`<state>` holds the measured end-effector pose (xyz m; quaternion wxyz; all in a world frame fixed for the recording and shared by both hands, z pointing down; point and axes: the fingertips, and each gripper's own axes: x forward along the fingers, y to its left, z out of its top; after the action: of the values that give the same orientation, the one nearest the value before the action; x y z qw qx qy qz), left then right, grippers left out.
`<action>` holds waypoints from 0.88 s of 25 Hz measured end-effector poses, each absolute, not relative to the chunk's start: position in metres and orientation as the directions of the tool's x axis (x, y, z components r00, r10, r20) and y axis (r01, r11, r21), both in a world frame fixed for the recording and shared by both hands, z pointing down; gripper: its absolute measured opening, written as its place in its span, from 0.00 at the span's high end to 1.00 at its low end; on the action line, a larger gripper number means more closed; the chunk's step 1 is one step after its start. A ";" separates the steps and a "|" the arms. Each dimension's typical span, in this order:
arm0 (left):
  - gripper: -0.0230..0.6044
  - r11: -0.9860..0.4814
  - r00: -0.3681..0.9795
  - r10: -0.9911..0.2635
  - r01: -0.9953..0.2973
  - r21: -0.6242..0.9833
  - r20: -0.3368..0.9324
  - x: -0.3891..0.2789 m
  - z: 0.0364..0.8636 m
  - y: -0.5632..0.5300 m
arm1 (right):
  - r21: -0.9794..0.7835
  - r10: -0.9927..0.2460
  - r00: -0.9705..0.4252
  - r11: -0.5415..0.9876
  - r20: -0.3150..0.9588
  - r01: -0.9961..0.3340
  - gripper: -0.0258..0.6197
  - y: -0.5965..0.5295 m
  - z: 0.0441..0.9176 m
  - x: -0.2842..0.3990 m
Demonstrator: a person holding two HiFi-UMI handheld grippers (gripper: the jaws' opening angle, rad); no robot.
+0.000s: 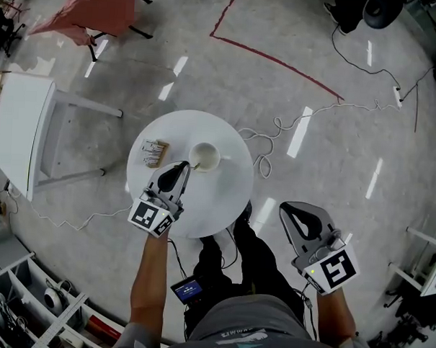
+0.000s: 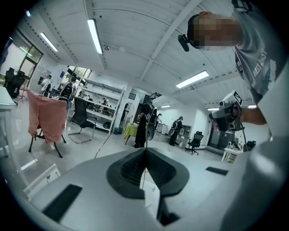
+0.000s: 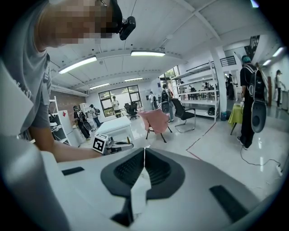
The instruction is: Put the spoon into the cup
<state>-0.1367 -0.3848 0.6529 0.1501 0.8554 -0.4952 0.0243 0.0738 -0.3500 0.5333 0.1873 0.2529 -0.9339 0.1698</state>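
A white cup [image 1: 204, 156] stands near the middle of the round white table [image 1: 224, 206]. My left gripper [image 1: 184, 165] hovers over the table just left of and nearer than the cup, shut on the spoon [image 1: 192, 166]. The spoon's free end reaches the cup's near-left rim. In the left gripper view the spoon [image 2: 146, 135] is only a thin line rising from the closed jaws of the left gripper [image 2: 145, 152], and the cup is out of sight. My right gripper [image 1: 292, 211] [image 3: 144, 152] is shut and empty, off the table to the right.
A small striped box [image 1: 154, 152] lies on the table left of the cup. A white rectangular table [image 1: 22, 125] stands at the left and a chair draped in red cloth [image 1: 88, 12] at the back. White cables [image 1: 278, 129] trail over the floor. The person's legs [image 1: 236, 257] are at the table's near edge.
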 end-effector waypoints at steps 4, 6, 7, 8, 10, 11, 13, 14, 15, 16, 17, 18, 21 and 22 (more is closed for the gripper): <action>0.96 -0.453 0.498 -0.842 -0.862 0.228 0.209 -0.136 0.664 -0.383 | -0.228 -0.420 -0.809 0.812 0.411 -0.537 0.96 -0.352 0.530 0.072; 0.96 -0.449 0.494 -0.844 -0.864 0.226 0.211 -0.137 0.667 -0.382 | -0.229 -0.423 -0.812 0.812 0.402 -0.537 0.96 -0.352 0.529 0.070; 0.96 -0.448 0.493 -0.845 -0.864 0.228 0.208 -0.138 0.667 -0.381 | -0.228 -0.433 -0.817 0.812 0.380 -0.537 0.96 -0.354 0.525 0.068; 0.96 -0.449 0.493 -0.846 -0.864 0.230 0.202 -0.139 0.668 -0.381 | -0.228 -0.440 -0.821 0.813 0.363 -0.536 0.96 -0.355 0.523 0.065; 0.96 -0.450 0.494 -0.849 -0.862 0.233 0.188 -0.141 0.668 -0.381 | -0.232 -0.429 -0.818 0.813 0.384 -0.534 0.96 -0.352 0.527 0.065; 0.96 -0.451 0.494 -0.850 -0.862 0.234 0.184 -0.142 0.669 -0.382 | -0.235 -0.416 -0.813 0.813 0.408 -0.533 0.96 -0.349 0.532 0.066; 0.96 -0.453 0.496 -0.849 -0.861 0.233 0.183 -0.143 0.671 -0.382 | -0.238 -0.406 -0.810 0.813 0.423 -0.532 0.96 -0.347 0.535 0.066; 0.96 -0.454 0.498 -0.847 -0.860 0.234 0.186 -0.142 0.673 -0.383 | -0.240 -0.400 -0.808 0.812 0.433 -0.531 0.96 -0.346 0.537 0.067; 0.96 -0.456 0.501 -0.845 -0.858 0.235 0.188 -0.140 0.674 -0.383 | -0.242 -0.393 -0.804 0.812 0.446 -0.532 0.96 -0.345 0.539 0.069; 0.96 -0.458 0.504 -0.842 -0.856 0.238 0.191 -0.139 0.676 -0.383 | -0.244 -0.390 -0.802 0.811 0.453 -0.532 0.96 -0.345 0.541 0.071; 0.96 -0.460 0.507 -0.839 -0.854 0.242 0.195 -0.137 0.678 -0.383 | -0.245 -0.389 -0.801 0.810 0.455 -0.532 0.96 -0.344 0.542 0.072; 0.96 -0.461 0.510 -0.837 -0.852 0.246 0.199 -0.136 0.680 -0.383 | -0.245 -0.389 -0.801 0.810 0.455 -0.532 0.96 -0.344 0.542 0.072; 0.96 -0.466 0.518 -0.830 -0.848 0.252 0.208 -0.136 0.682 -0.381 | -0.244 -0.390 -0.802 0.811 0.452 -0.532 0.96 -0.345 0.540 0.070; 0.96 -0.468 0.522 -0.827 -0.846 0.256 0.210 -0.136 0.683 -0.381 | -0.243 -0.391 -0.802 0.812 0.451 -0.531 0.96 -0.345 0.540 0.069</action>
<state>-0.1355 -0.3808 0.6834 0.1657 0.8564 -0.4882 0.0281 0.0693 -0.3454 0.5399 0.1939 0.2474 -0.9318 0.1816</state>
